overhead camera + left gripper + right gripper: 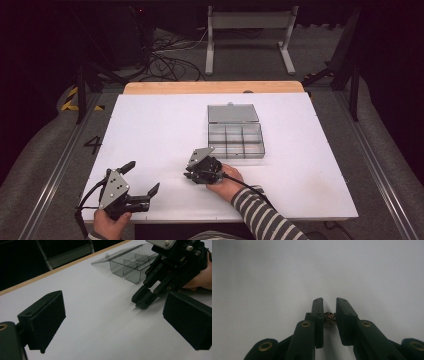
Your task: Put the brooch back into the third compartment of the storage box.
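Right gripper (pixel 329 307) clamped on a small brownish bead (pixel 329 318) low over the table (pixel 160 125), compartment box (pixel 235 140) just beyond, lid open, probably its destination; left gripper (pixel 142 177) idle, jaws apart.

Found wide bare room on the white table (pixel 150 125) left of centre. Blocked only at right of centre by the open compartment box (pixel 236 140), lid (pixel 233 113) laid flat behind it.

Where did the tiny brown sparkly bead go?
The tiny brown sparkly bead is pinched between the black jaws of the right gripper, low over the white table, just in front of the clear plastic compartment box.
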